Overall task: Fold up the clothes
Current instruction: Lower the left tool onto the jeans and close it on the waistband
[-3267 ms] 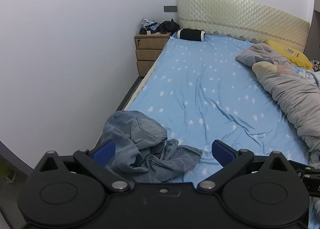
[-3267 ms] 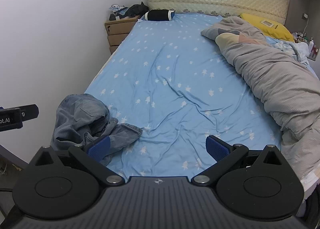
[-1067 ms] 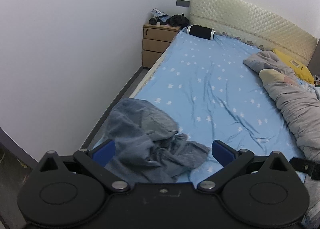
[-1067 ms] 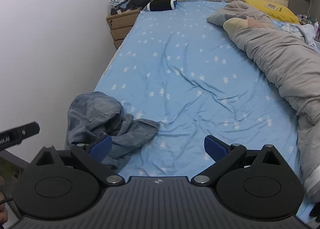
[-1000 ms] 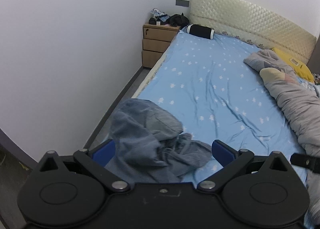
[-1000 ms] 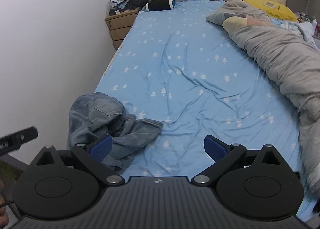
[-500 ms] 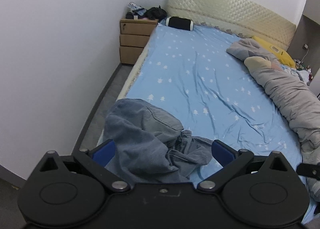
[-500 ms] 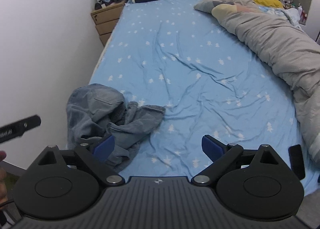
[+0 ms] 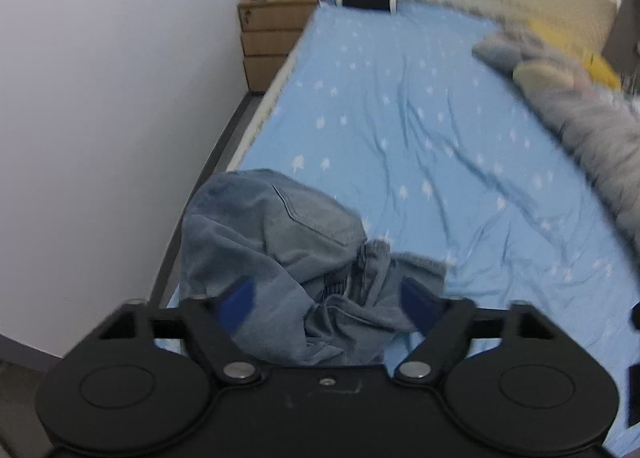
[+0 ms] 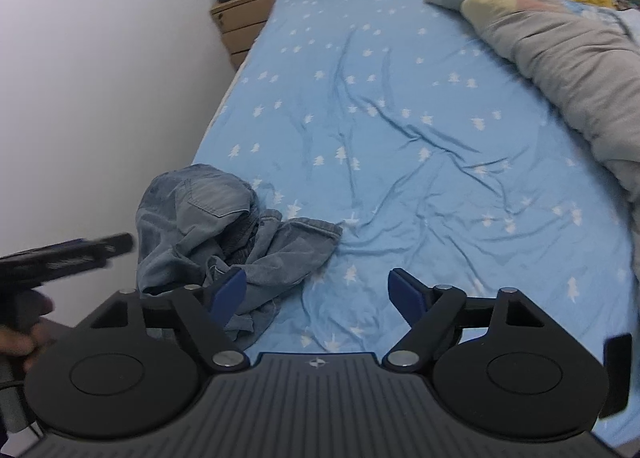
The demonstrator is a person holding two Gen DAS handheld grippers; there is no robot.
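Lying crumpled on the bed [image 9: 400, 129], the jeans [image 9: 280, 254] sit just ahead of the wide, empty left claw [image 9: 330, 298]. Right claw [image 10: 316, 290], also wide and empty, hovers beside the heap; next, I judge, comes gripping an edge to spread them.

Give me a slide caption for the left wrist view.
Open left gripper above crumpled jeans on the blue bedsheet.

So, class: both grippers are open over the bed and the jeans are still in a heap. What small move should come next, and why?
Probably lower the left gripper onto the crumpled jeans and pinch an edge to begin spreading them. Its jaws are open with the heap between them, while the right gripper points mostly at bare blue sheet.
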